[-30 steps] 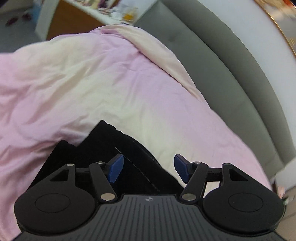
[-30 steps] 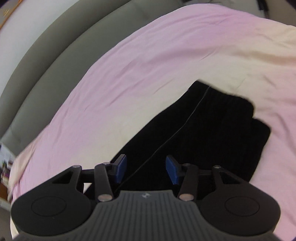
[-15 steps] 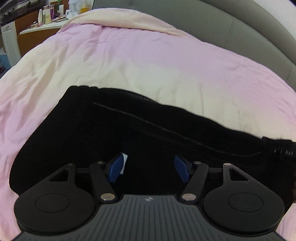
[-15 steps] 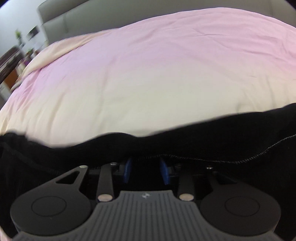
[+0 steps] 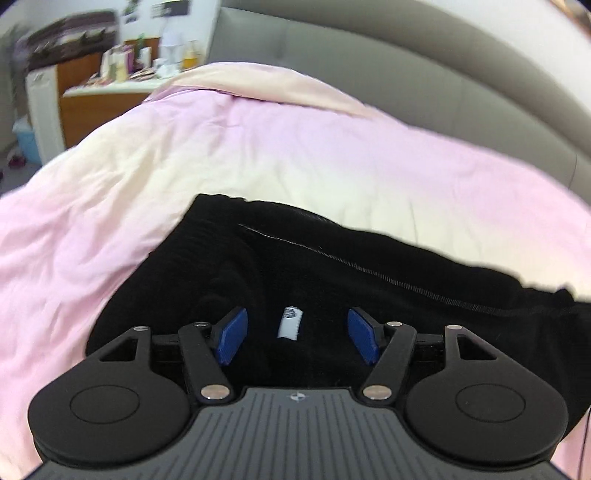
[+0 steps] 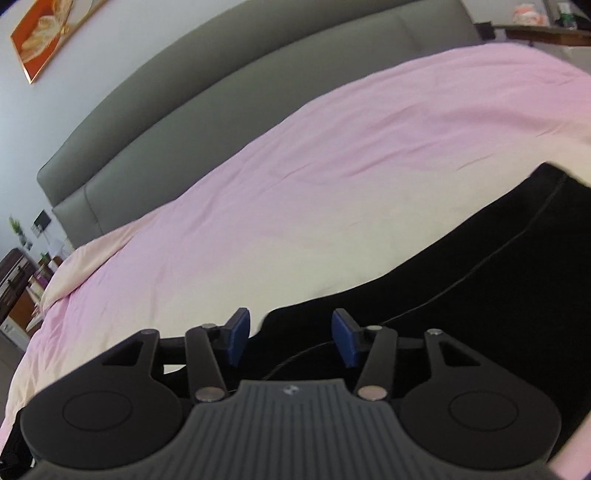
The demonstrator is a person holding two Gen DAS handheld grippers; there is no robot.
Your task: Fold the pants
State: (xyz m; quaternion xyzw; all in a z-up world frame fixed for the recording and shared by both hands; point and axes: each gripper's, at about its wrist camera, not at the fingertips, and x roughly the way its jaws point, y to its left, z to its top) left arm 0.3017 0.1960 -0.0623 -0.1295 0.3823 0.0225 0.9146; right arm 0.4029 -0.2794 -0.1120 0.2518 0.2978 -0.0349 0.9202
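Black pants [image 5: 332,280] lie spread on the pink bed cover [image 5: 221,147], a pale seam line running across them. A small white label [image 5: 291,323] on the cloth shows between the blue pads of my left gripper [image 5: 297,338], which hovers open just above the pants and holds nothing. In the right wrist view the pants [image 6: 480,295] stretch from the bottom middle to the right edge. My right gripper [image 6: 291,338] is opening, with the edge of the pants lying between its pads [image 6: 238,334], which stand clear of the cloth.
A grey padded headboard [image 6: 221,92] runs along the far side of the bed. A cluttered desk [image 5: 110,81] and a blue bin [image 5: 26,142] stand beyond the bed's left corner. A framed picture [image 6: 48,29] hangs on the wall. Pink cover [image 6: 332,166] stretches beyond the pants.
The right jaws, narrow on the pants' edge half a second ago, now stand wider, and that view has swung left. The left gripper shifted over the pants; the white label now sits between its pads.
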